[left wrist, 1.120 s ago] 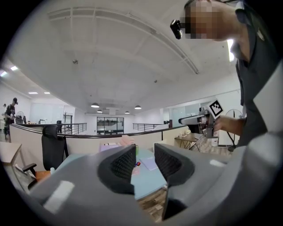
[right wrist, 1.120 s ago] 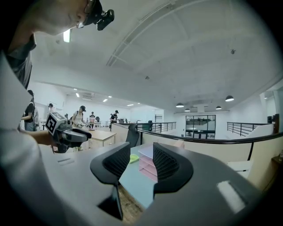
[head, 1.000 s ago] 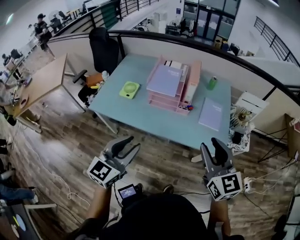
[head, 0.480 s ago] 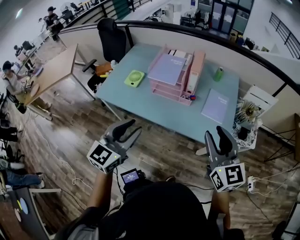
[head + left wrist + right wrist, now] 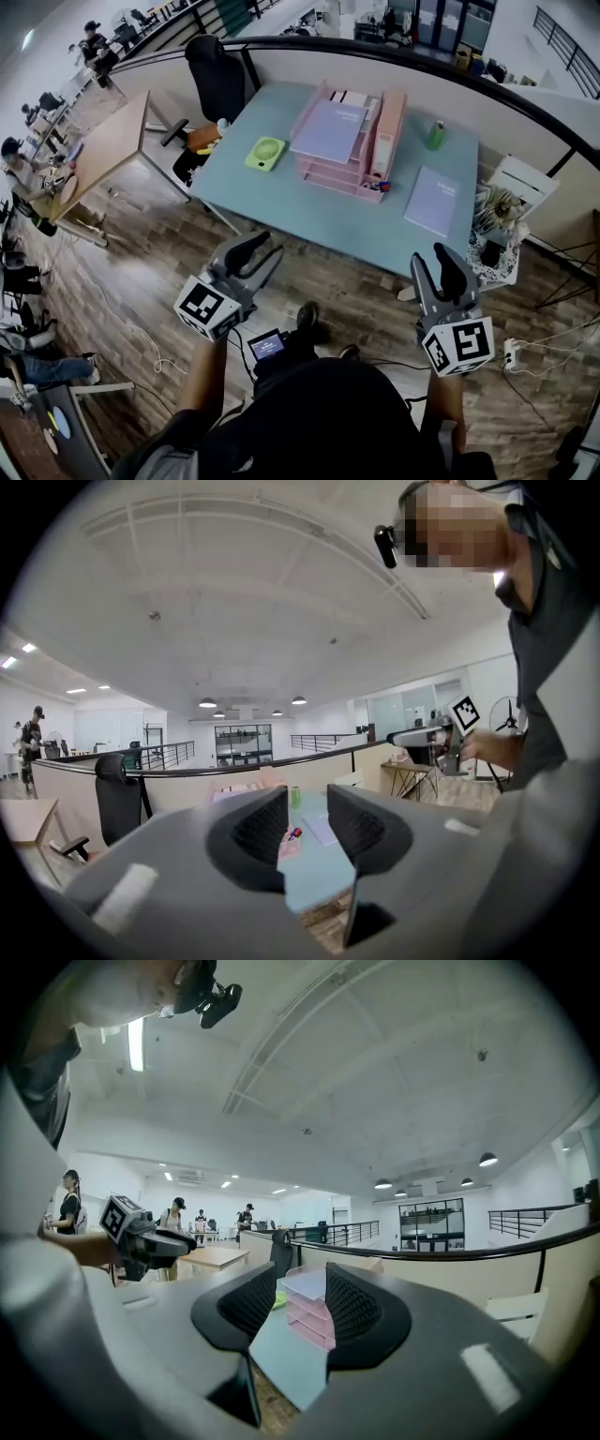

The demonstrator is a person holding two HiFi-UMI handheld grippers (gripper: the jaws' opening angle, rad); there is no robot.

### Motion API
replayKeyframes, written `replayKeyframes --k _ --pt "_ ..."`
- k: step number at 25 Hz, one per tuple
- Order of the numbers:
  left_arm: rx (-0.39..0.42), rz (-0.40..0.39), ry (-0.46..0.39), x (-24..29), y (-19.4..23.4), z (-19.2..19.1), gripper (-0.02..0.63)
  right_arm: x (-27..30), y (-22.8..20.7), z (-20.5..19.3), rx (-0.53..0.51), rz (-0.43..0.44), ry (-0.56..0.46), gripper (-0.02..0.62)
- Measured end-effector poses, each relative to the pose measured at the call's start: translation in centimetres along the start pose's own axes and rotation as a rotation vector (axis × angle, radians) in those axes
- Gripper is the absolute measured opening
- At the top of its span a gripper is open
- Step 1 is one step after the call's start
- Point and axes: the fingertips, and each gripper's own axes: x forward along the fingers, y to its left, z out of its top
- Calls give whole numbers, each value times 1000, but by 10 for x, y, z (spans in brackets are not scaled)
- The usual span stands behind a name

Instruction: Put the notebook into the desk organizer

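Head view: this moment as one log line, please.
lilac flat notebook: on pale-blue table | left gripper: open, empty | right gripper: open, empty

Left hand-held gripper [image 5: 266, 247], right one [image 5: 432, 259], jaws apart

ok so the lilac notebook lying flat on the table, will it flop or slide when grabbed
The notebook looks thin and lies flat on the table, so it's probably light and may sag if pinched at one edge. Its cover looks smooth, so it could slide when nudged. It shouldn't roll.

Open-plan office, desks [image 5: 108, 150], office chair [image 5: 212, 80]
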Motion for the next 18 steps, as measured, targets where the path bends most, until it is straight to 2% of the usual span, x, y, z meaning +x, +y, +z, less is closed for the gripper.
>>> replayKeyframes --k 6,11,18 --pt "-39 -77 -43 25 32 1 190 13 0 7 -19 -89 3 155" --pt "-21 -144 -67 47 63 10 190 28 4 17 -40 -175 16 155" --pt "-19 -209 -101 70 107 7 190 58 13 24 -72 -251 31 155"
